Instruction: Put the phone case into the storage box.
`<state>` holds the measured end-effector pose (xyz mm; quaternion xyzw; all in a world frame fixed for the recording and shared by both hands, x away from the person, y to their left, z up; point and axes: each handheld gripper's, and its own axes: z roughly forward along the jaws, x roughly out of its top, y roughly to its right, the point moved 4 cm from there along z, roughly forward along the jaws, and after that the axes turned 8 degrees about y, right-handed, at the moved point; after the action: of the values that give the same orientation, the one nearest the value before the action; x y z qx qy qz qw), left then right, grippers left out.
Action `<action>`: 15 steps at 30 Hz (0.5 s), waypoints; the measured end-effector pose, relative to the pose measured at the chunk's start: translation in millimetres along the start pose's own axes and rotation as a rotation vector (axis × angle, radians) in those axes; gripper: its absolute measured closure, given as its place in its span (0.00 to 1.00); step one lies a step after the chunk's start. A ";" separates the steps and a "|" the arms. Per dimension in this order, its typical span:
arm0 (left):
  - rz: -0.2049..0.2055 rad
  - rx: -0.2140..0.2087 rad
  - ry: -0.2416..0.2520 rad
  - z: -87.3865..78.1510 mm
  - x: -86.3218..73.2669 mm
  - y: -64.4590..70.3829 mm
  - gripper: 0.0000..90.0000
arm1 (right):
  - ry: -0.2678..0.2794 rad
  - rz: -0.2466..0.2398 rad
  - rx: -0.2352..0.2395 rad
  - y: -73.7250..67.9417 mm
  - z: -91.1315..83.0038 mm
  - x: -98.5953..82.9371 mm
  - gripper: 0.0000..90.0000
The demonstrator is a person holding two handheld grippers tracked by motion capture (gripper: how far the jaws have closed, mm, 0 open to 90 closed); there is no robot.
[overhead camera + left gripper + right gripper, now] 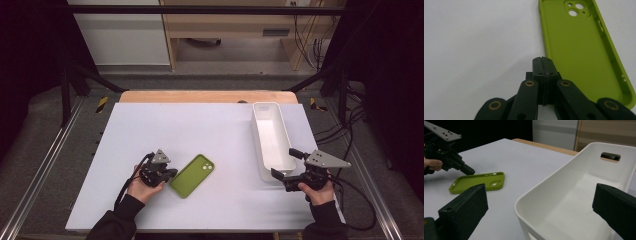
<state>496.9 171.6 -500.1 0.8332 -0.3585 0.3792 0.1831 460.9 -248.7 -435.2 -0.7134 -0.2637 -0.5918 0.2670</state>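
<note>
Left gripper (170,173), jaws pressed together, sits just beside the green case (192,175); right gripper (286,165) spread around the white bin's (270,136) near end

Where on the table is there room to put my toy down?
The far left of the table is bare, from the back edge to the case, left of the bin. The strip between case and bin is free too. The front is crowded: left hand-held gripper beside the case, right hand-held gripper around the bin's end.

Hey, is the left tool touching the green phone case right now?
Cannot tell. In the left gripper view the shut left tool ends right at the phone case edge, with no plain gap or contact; the high view is too coarse to settle it.
</note>
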 end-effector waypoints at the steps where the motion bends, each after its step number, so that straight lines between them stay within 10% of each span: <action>1: -0.002 -0.001 0.007 -0.5 0.4 -0.2 1.00 | 0.002 -0.002 0.000 0.1 0.0 0.1 0.01; 15: -0.025 -0.001 0.140 -26.0 18.0 -6.7 0.88 | 0.001 -0.001 0.001 0.0 -0.1 0.3 0.01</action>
<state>497.0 182.8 -469.8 0.8091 -0.3345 0.4339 0.2127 460.8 -248.8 -434.9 -0.7130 -0.2640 -0.5922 0.2671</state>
